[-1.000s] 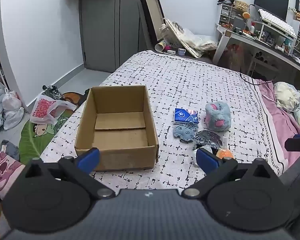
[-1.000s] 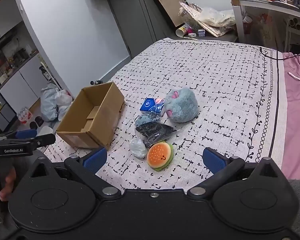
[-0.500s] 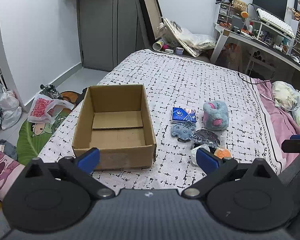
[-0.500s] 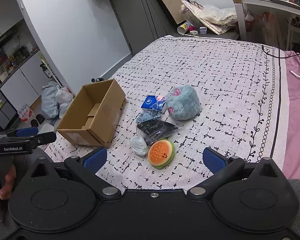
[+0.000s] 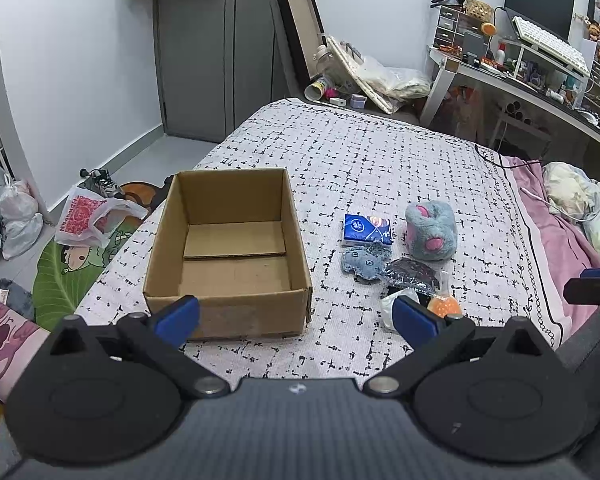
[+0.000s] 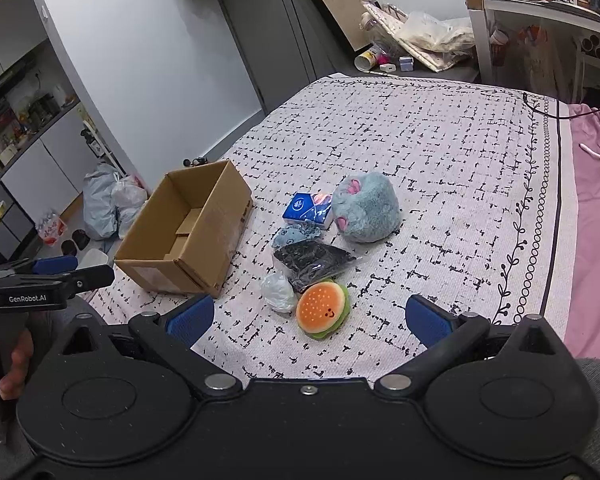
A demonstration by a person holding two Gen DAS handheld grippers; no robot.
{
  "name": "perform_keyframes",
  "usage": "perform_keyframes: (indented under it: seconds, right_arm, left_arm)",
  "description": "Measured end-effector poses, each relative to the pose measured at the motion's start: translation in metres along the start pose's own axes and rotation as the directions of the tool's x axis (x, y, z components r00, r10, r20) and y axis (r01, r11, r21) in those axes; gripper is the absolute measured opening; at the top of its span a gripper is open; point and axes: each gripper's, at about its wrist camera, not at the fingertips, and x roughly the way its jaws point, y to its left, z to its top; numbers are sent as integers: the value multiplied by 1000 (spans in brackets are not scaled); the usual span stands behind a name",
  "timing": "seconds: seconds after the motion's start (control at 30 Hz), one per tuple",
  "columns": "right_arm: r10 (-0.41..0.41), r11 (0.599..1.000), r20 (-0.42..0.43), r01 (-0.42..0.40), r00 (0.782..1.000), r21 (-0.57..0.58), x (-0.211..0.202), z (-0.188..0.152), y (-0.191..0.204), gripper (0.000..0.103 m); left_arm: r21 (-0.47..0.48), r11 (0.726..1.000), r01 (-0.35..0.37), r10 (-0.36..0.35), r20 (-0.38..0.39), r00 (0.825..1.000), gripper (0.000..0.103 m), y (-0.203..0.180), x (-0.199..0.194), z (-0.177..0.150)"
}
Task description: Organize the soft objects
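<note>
An open, empty cardboard box point(image 5: 228, 240) point(image 6: 188, 236) sits on the patterned bed cover. Right of it lies a cluster: a blue tissue pack point(image 5: 367, 229) point(image 6: 307, 209), a fluffy grey-blue plush point(image 5: 431, 232) point(image 6: 366, 207), a small blue fabric toy point(image 5: 363, 263) point(image 6: 294, 236), a dark bagged item point(image 5: 412, 274) point(image 6: 314, 260), a clear plastic wad point(image 6: 278, 293) and a burger plush point(image 6: 322, 309), partly hidden in the left wrist view point(image 5: 444, 305). My left gripper point(image 5: 296, 316) is open above the box's near edge. My right gripper point(image 6: 308, 318) is open just before the burger plush.
The bed cover point(image 6: 440, 152) stretches far ahead, with pink bedding point(image 6: 596, 200) on the right. Bags point(image 5: 88, 220) and a mat lie on the floor left of the bed. A cluttered desk point(image 5: 540, 80) stands at the back right.
Both grippers have shifted slightly, so the box and the cluster sit a little differently in view. Nothing was grasped or moved.
</note>
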Motion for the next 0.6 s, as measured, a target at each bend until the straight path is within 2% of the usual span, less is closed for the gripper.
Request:
perform_keyframes:
  seconds: [0.6]
  right_arm:
    - [-2, 1000, 0, 2, 1000, 2, 0, 0, 0, 103]
  left_arm:
    - [-2, 1000, 2, -2, 2, 1000, 102, 1, -1, 1]
